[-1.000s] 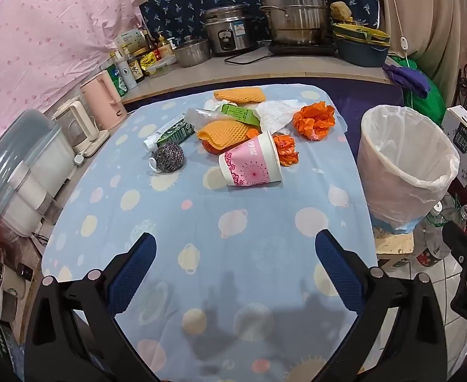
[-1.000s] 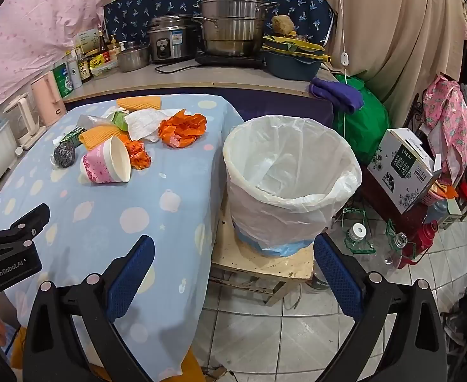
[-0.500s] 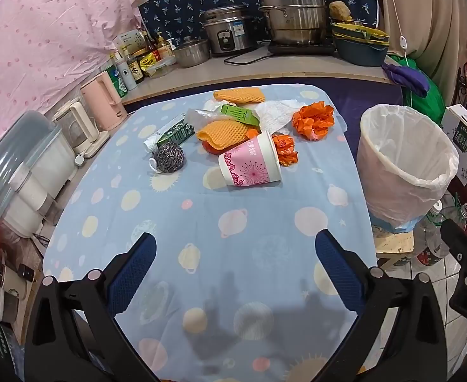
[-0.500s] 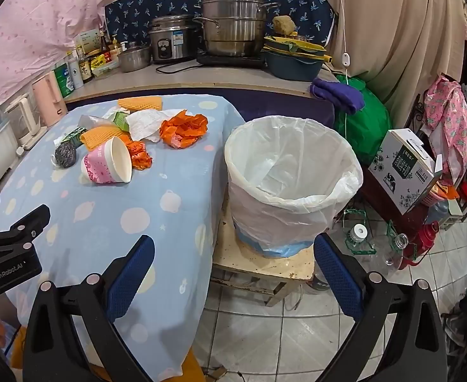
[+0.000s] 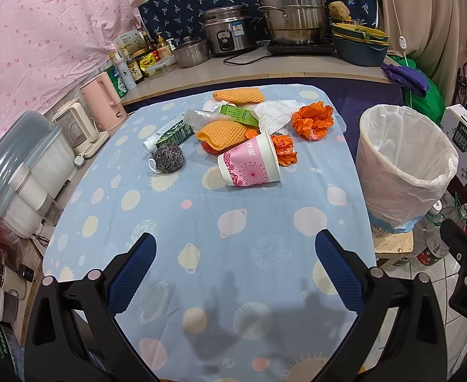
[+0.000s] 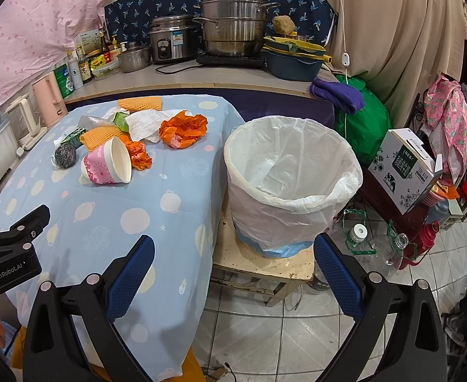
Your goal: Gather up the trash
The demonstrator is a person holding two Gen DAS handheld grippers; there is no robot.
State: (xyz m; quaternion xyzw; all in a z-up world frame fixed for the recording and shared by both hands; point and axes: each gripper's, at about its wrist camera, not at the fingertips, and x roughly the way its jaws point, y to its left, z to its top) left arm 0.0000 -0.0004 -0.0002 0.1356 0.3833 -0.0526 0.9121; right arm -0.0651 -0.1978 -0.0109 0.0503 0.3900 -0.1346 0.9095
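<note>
A heap of trash lies at the far end of the blue tablecloth [image 5: 233,229]: a tipped pink paper cup [image 5: 249,162] [image 6: 106,164], crumpled orange plastic [image 5: 313,119] [image 6: 182,129], orange foam nets [image 5: 224,132], a white paper towel [image 5: 276,113], green cartons [image 5: 174,133] and a steel scourer [image 5: 169,157]. A white-lined bin [image 5: 405,165] [image 6: 292,181] stands on a stool right of the table. My left gripper [image 5: 235,254] is open and empty over the near table. My right gripper [image 6: 233,256] is open and empty, near the bin.
Kettles [image 5: 104,100] and a plastic container [image 5: 20,172] line the table's left side. Pots [image 5: 292,16], a rice cooker and bottles stand on the back counter. A milk box [image 6: 405,172] and plastic bottles [image 6: 360,238] sit on the tiled floor at right.
</note>
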